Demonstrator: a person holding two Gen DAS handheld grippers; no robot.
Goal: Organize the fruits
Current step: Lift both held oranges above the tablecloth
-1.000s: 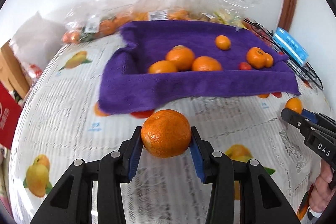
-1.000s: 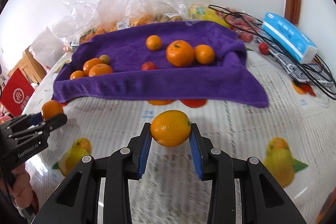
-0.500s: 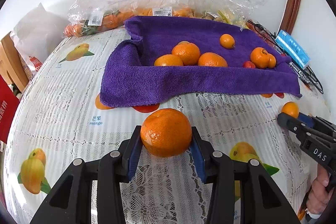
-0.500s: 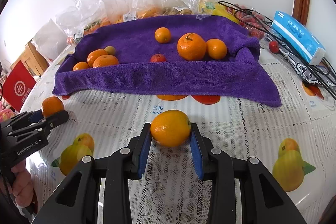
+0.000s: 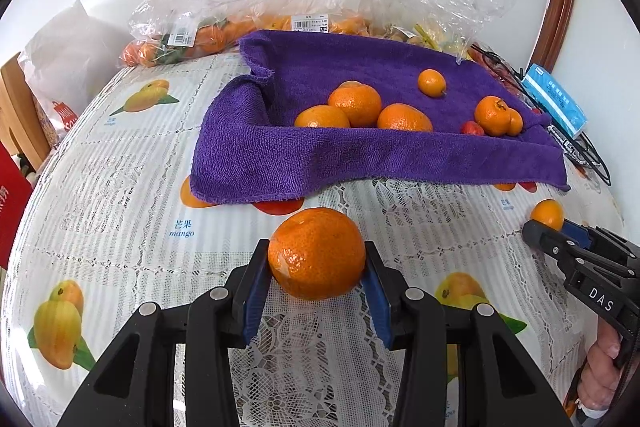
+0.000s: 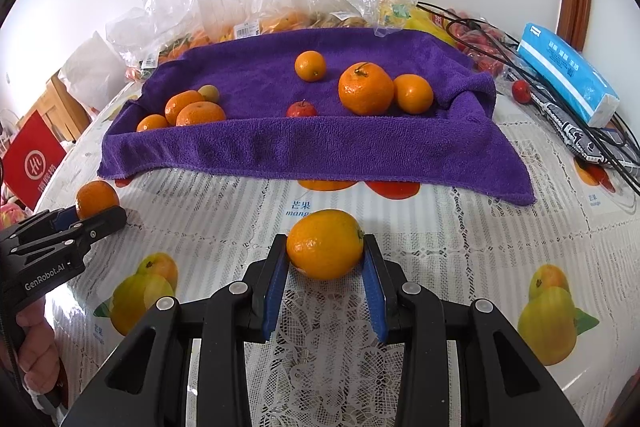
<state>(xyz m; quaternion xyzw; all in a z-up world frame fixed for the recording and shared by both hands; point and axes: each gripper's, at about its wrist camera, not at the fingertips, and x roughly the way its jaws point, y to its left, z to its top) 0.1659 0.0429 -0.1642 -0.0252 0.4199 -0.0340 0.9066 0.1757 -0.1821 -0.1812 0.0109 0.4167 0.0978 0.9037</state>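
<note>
My left gripper is shut on a rough orange tangerine, low over the tablecloth in front of the purple towel. My right gripper is shut on a smooth yellow-orange citrus, also low over the cloth before the towel. The towel holds several oranges and a small red fruit. Each gripper shows in the other's view: the right one at the right edge, the left one at the left edge.
Clear plastic bags of fruit lie behind the towel. A blue tissue pack, black cables and a small red fruit lie at the right. A red bag and wooden furniture stand off the table's left edge.
Both grippers have drawn back from the towel and lowered toward the tablecloth, each still holding its fruit. The fruit on the towel has not moved.
</note>
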